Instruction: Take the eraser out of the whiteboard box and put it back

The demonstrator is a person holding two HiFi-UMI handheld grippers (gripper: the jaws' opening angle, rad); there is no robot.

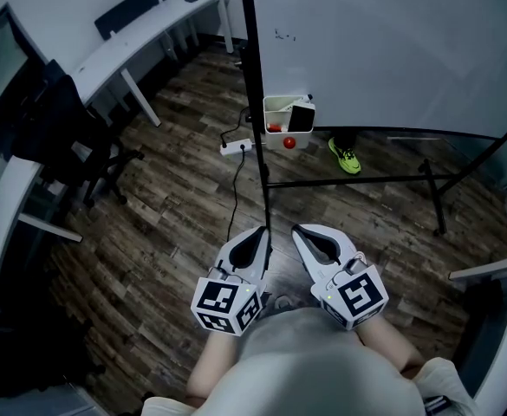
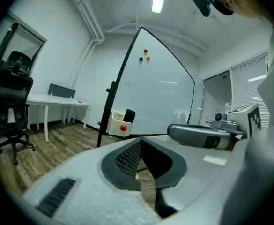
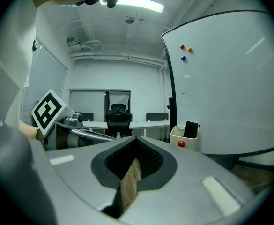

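We carry the left tool (image 1: 263, 230) and the right tool (image 1: 297, 230) side by side in front of us, both with jaws closed on nothing. There is nothing to grasp yet, because the whiteboard box (image 1: 276, 111) hangs well apart from them at 12 o'clock, on the lower edge of the whiteboard (image 1: 392, 50). The eraser (image 1: 302, 118) stands upright at the box's 3 o'clock side with its top above the rim, which we judge leaves it easy to pinch from above.

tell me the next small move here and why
Probably carry the right gripper forward toward the box on the whiteboard, then open it. Its jaws are shut on nothing, well short of the box, and the black eraser stands in the box.
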